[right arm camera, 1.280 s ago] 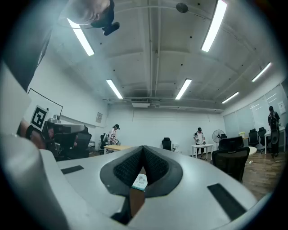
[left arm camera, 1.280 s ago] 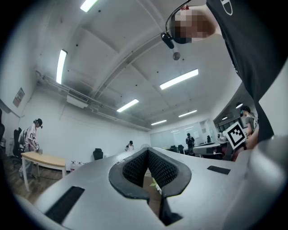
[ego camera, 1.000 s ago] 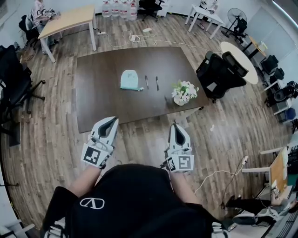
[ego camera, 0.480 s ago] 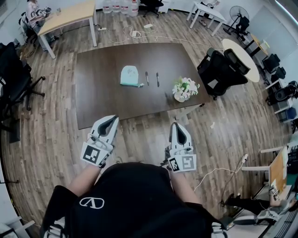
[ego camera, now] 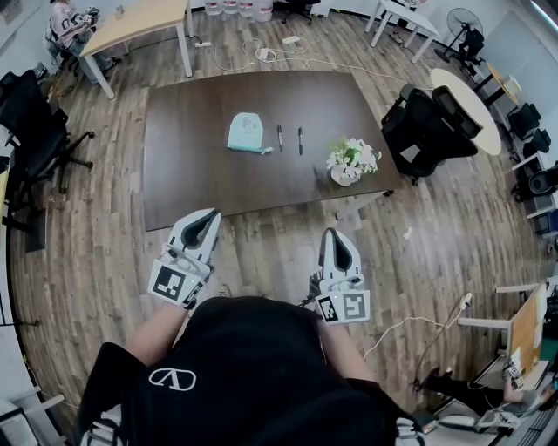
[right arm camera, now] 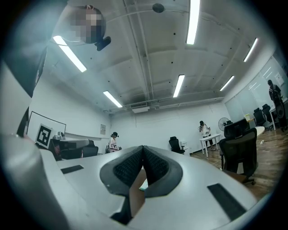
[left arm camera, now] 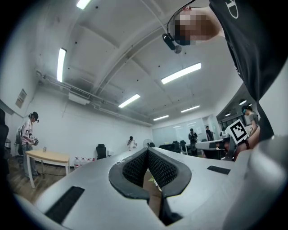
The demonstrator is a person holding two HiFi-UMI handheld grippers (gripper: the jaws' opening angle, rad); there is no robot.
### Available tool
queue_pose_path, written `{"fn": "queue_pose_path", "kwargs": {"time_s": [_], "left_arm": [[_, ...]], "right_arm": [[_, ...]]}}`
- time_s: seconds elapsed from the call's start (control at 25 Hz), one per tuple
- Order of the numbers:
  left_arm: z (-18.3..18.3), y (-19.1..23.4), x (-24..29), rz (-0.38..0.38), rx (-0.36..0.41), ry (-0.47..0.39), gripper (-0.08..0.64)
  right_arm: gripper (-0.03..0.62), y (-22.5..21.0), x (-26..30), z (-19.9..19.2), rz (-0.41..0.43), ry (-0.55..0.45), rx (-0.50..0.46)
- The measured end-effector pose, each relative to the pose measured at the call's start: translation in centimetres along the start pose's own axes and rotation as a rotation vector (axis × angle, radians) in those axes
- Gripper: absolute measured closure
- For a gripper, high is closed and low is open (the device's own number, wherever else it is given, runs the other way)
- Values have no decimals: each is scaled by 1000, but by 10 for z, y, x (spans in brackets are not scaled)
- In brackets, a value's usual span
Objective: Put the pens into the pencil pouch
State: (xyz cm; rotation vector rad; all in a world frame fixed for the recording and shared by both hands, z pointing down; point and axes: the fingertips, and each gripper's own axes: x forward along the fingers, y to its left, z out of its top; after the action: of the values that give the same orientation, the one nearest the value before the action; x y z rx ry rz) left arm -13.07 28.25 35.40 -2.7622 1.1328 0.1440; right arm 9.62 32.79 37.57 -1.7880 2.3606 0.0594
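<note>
A pale green pencil pouch (ego camera: 246, 132) lies near the middle of a dark brown table (ego camera: 192, 174). Two dark pens, one (ego camera: 280, 137) beside the other (ego camera: 300, 140), lie side by side just right of the pouch. My left gripper (ego camera: 209, 216) hangs over the floor just short of the table's near edge, shut and empty. My right gripper (ego camera: 333, 237) is level with it, farther right, also shut with nothing in it. In the left gripper view the fingertips (left arm camera: 147, 150) meet, and in the right gripper view the fingertips (right arm camera: 143, 147) meet too; both views aim slightly upward at the room.
A pot of white flowers (ego camera: 350, 161) stands on the table's right part. A black office chair (ego camera: 427, 131) sits off the right end, another chair (ego camera: 35, 131) at the left. A light wooden table (ego camera: 144, 22) is far back left.
The table sits a little lower and larger in the head view than before; both grippers have shifted slightly toward it, still shut. The right gripper has rolled a little.
</note>
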Motion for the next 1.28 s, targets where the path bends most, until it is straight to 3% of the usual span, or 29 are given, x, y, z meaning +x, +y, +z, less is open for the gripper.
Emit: {"fn": "queue_pose_path", "kwargs": {"time_s": [0.28,0.52,1.0,1.28], "left_arm": [[-12,-17,24,36,26,40,558],[-21,-1,57,44,21,44,558],[-53,140,178,-44,-3,-11,557],[-76,206,233,-112,-50,4,558]], "right_arm": [[594,-31,6,-16,46,-3,56],[594,-55,39,-23,49,-4,76],[594,-87,194,-25,-47,-2,-25],[594,-94,271,-35,-124,16,-37]]}}
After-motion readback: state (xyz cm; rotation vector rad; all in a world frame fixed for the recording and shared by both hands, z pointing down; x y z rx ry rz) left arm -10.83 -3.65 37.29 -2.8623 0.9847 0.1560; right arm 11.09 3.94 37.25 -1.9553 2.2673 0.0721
